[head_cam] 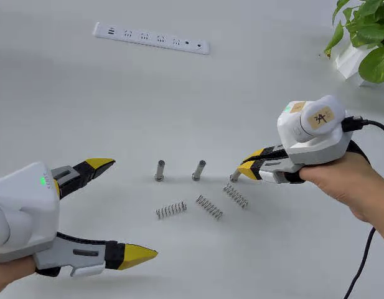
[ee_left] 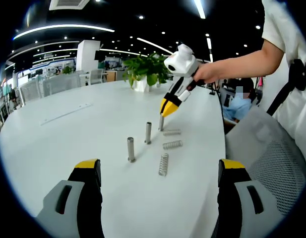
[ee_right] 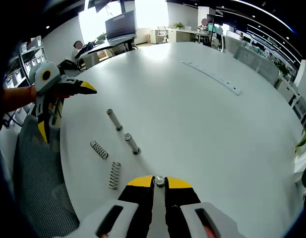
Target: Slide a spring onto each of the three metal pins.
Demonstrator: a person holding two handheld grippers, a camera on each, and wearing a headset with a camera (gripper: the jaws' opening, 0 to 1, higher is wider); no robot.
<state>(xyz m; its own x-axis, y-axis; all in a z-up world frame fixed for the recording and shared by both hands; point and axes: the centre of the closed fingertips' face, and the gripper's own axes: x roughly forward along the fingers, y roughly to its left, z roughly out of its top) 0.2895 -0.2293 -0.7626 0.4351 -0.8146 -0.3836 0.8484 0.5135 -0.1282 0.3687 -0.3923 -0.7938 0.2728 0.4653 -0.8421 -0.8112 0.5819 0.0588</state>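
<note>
Judging by three springs (head_cam: pixel 209 207) lying loose on the counter (head_cam: pixel 272 75) below the pins (head_cam: pixel 160 170) at mid-frame, we reckon none fitted yet (jaws of the right gripper (head_cam: pixel 243 167) pinch the rightmost pin (head_cam: pixel 234 177), those of the left gripper (head_cam: pixel 133 207) spread wide).

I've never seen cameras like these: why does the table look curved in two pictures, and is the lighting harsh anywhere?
Head view: soft even light, faint shadows beside the pins. Left gripper view: the fisheye lens bends the table edge. Right gripper view: same bending, windows at the top glare white.
</note>
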